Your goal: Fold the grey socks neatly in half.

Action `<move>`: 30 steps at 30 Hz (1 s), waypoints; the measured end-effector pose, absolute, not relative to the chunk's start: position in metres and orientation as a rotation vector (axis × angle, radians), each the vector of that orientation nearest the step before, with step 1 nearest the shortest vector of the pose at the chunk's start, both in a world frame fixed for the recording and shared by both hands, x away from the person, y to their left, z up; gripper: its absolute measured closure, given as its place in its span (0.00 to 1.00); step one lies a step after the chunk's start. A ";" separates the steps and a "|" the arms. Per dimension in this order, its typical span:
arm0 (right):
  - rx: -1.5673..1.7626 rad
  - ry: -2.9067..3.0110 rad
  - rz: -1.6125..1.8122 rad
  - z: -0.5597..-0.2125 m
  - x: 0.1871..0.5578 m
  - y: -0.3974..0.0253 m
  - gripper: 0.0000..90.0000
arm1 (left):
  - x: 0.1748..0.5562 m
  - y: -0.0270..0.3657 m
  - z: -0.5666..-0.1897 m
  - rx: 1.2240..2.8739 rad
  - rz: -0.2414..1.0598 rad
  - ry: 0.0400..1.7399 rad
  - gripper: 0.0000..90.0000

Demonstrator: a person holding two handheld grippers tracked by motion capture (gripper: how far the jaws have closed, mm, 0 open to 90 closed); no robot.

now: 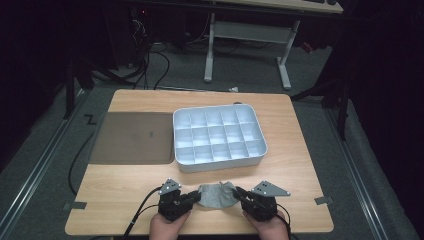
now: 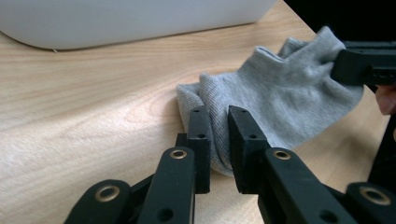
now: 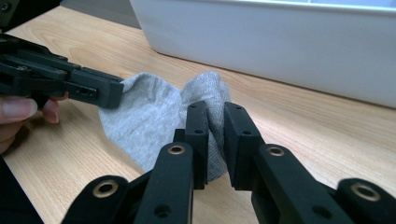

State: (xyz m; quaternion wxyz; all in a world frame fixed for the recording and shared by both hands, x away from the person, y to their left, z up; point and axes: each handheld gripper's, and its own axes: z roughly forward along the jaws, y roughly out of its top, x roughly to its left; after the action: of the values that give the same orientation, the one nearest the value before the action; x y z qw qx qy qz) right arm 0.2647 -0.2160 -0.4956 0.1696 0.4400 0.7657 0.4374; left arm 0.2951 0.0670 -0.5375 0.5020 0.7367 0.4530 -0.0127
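Pinching a grey sock [image 1: 216, 195] at opposite ends, left gripper [image 1: 196, 197] and right gripper [image 1: 238, 192] both clamped on it; next likely folding it for the white tray [image 1: 218, 164].

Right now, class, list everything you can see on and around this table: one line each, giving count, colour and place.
sock: one, grey, near edge of the table, stretched between the two tongs
compartment tray: one, white, empty, middle of the table just beyond the sock
mat: one, dark grey, flat, touching the tray's left side
table: one, light wood, centre of the high view
desk frame: one, white legs, on the floor beyond the table
left tongs: one, black, shut on the sock's left end
right tongs: one, black, shut on the sock's right end
hands: two, at the bottom edge, holding the tongs
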 end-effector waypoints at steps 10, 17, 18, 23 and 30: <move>1.137 2.233 1.153 -0.485 0.270 -0.177 0.91 | 0.290 0.062 -0.538 1.770 -0.055 1.071 0.83; 1.100 2.296 1.166 -0.489 0.274 -0.147 0.91 | 0.290 0.060 -0.538 1.778 -0.056 1.060 0.83; 1.100 2.296 1.166 -0.489 0.274 -0.147 0.91 | 0.290 0.060 -0.538 1.778 -0.054 1.060 0.83; 1.117 2.319 1.189 -0.498 0.278 -0.139 0.90 | 0.290 0.061 -0.538 1.787 -0.051 1.067 0.82; 1.119 2.284 1.272 -0.488 0.274 -0.152 0.77 | 0.290 0.064 -0.536 1.771 -0.040 1.067 0.77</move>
State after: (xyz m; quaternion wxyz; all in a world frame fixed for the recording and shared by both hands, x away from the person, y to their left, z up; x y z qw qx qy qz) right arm 0.2741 -0.1519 -0.4876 0.1484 0.3891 0.7942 0.4425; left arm 0.2900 0.0642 -0.5355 0.5112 0.7360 0.4435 -0.0168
